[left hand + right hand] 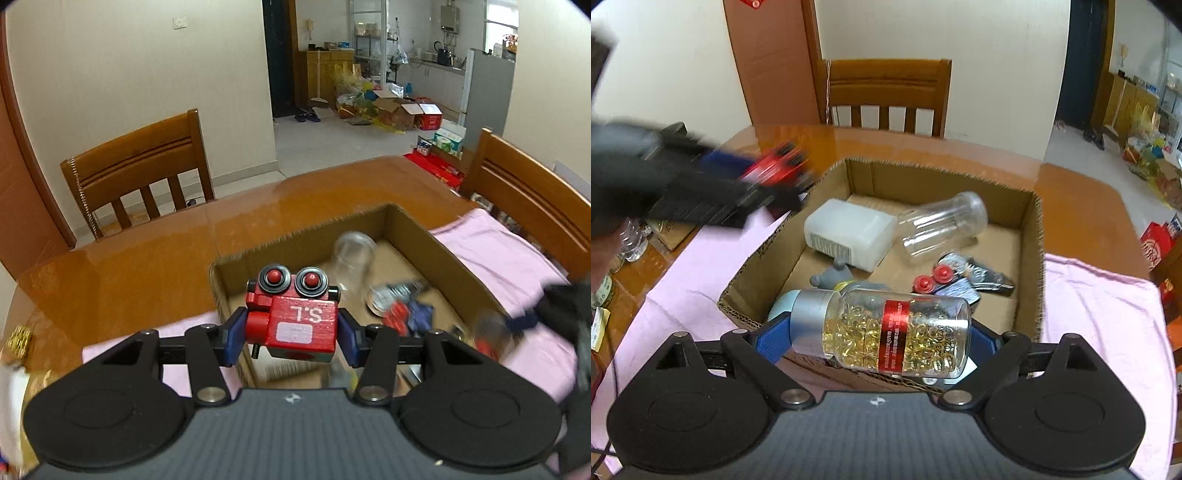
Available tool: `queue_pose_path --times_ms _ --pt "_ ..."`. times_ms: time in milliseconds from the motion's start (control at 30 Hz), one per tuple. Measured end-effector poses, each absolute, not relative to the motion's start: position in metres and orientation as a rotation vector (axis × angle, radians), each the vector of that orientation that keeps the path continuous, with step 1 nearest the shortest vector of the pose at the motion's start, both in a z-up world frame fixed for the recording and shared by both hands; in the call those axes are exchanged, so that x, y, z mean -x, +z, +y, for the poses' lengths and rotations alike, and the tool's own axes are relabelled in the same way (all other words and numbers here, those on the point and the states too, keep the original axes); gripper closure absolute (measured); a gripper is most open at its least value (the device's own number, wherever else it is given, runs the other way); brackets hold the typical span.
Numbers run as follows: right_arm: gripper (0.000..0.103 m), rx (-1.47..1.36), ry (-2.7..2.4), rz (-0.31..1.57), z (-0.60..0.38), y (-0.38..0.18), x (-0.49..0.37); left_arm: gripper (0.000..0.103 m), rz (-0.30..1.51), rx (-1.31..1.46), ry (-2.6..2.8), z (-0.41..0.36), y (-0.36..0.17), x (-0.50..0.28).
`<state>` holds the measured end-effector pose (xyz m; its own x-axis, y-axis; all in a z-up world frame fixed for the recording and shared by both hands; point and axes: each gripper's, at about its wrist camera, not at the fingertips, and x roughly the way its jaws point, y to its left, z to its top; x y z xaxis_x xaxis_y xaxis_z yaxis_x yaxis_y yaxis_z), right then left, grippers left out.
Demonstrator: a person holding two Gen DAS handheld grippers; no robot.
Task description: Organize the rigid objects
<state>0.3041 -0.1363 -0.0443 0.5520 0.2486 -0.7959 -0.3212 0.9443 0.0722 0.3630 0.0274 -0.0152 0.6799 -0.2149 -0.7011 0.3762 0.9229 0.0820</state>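
Note:
My left gripper [292,338] is shut on a red wooden robot toy [303,323] with two round black-and-red eyes, held above the near left corner of a cardboard box [443,254]. My right gripper [879,341] is shut on a clear bottle of golden capsules [897,328] with a silver cap and red band, lying sideways between the blue pads over the box's near rim [746,310]. Inside the box lie a white plastic container [849,230], an empty clear jar [942,221], a grey toy [831,277] and a blue robot toy [945,280]. The left gripper [768,177] appears blurred at upper left.
The box sits on a pink cloth [1100,314] spread over a glossy wooden table [147,258]. Wooden chairs stand at the far side [886,96] and to the right [524,192]. Small glass jars and packets [631,240] crowd the table's left edge.

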Motion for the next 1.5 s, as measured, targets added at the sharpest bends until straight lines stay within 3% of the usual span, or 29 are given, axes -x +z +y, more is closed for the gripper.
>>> queue_pose_path --times_ms 333,400,500,567,900,1100,1500 --pt "0.006 0.054 0.351 0.988 -0.128 -0.064 -0.315 0.051 0.831 -0.247 -0.267 0.008 -0.061 -0.438" --pt "0.000 0.056 0.375 0.986 -0.127 -0.062 -0.312 0.038 0.816 -0.252 -0.258 0.006 -0.063 -0.439" --pt "0.000 0.071 0.371 0.966 -0.126 -0.053 -0.307 0.015 0.758 -0.247 -0.258 0.005 -0.055 -0.427" --pt "0.000 0.062 0.367 0.952 -0.130 -0.046 -0.306 0.005 0.715 -0.245 -0.244 0.007 -0.043 -0.416" --pt "0.000 0.035 0.208 0.925 -0.164 -0.010 -0.279 0.002 0.689 -0.155 -0.144 0.036 0.014 -0.321" --pt "0.000 0.034 0.062 0.988 -0.178 -0.003 -0.261 0.002 0.814 -0.095 -0.085 0.033 0.020 -0.268" --pt "0.000 0.018 0.009 0.994 -0.182 0.020 -0.230 0.001 0.883 -0.100 -0.042 0.011 0.028 -0.222"
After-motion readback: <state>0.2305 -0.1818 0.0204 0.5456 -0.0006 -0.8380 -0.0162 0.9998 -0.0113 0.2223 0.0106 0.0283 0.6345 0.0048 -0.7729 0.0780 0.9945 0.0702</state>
